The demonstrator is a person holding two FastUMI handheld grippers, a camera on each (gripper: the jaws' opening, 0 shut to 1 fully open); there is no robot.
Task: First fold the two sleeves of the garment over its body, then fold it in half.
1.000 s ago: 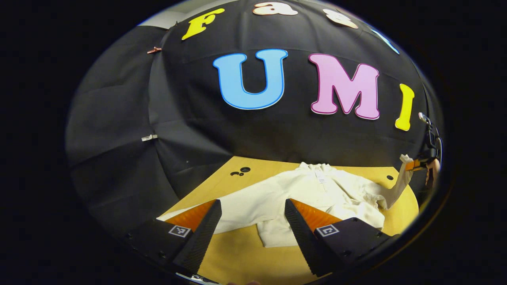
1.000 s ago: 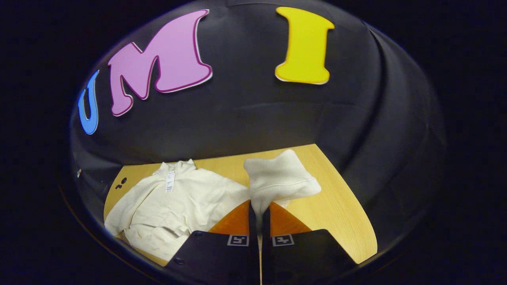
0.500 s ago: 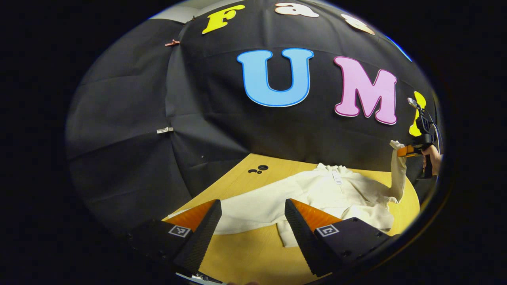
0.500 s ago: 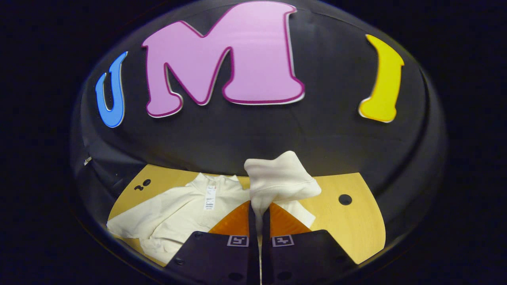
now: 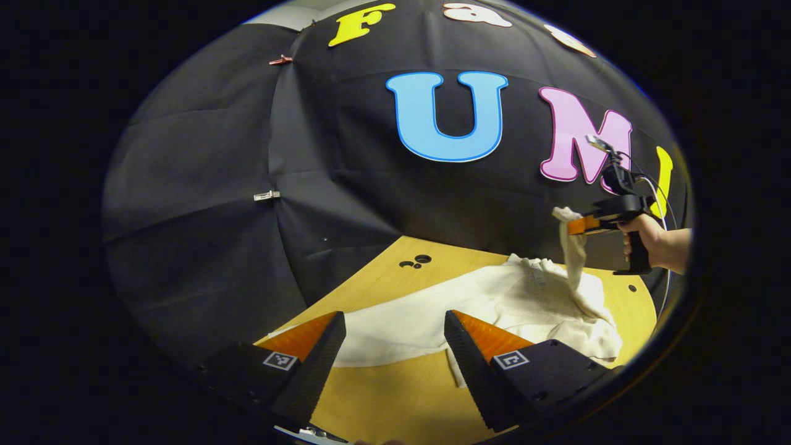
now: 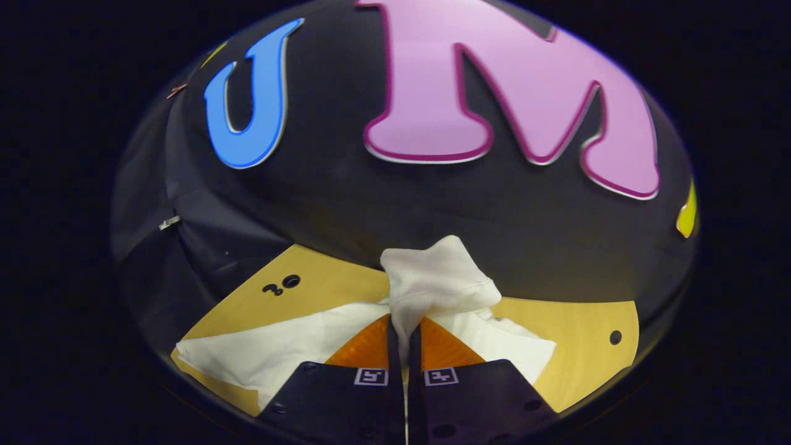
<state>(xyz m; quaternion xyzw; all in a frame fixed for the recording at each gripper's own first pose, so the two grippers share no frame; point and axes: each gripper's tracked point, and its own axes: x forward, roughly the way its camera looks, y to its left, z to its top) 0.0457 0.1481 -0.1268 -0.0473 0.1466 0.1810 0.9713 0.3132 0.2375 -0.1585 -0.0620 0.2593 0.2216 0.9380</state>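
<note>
Sleeve [image 6: 432, 281] now higher over table [image 6: 581, 346]

Counts: 1 garment, 2 grippers, 1 bench, 1 hand.

One cream sweatshirt [image 5: 494, 303], with two sleeves: one sleeve [image 5: 571, 247] lifted, one sleeve [image 5: 383, 327] flat on the bench [image 5: 383, 402]. Two grippers: left gripper [image 5: 392, 352], right gripper [image 6: 405, 346]. One hand [image 5: 646, 238] seen in left gripper view. Bench holes: three grouped [image 5: 415, 262], plus one single [image 5: 631, 288]. Two clips on the wall cloth: one metal clip [image 5: 266, 195], one reddish clip [image 5: 280, 60].
</note>
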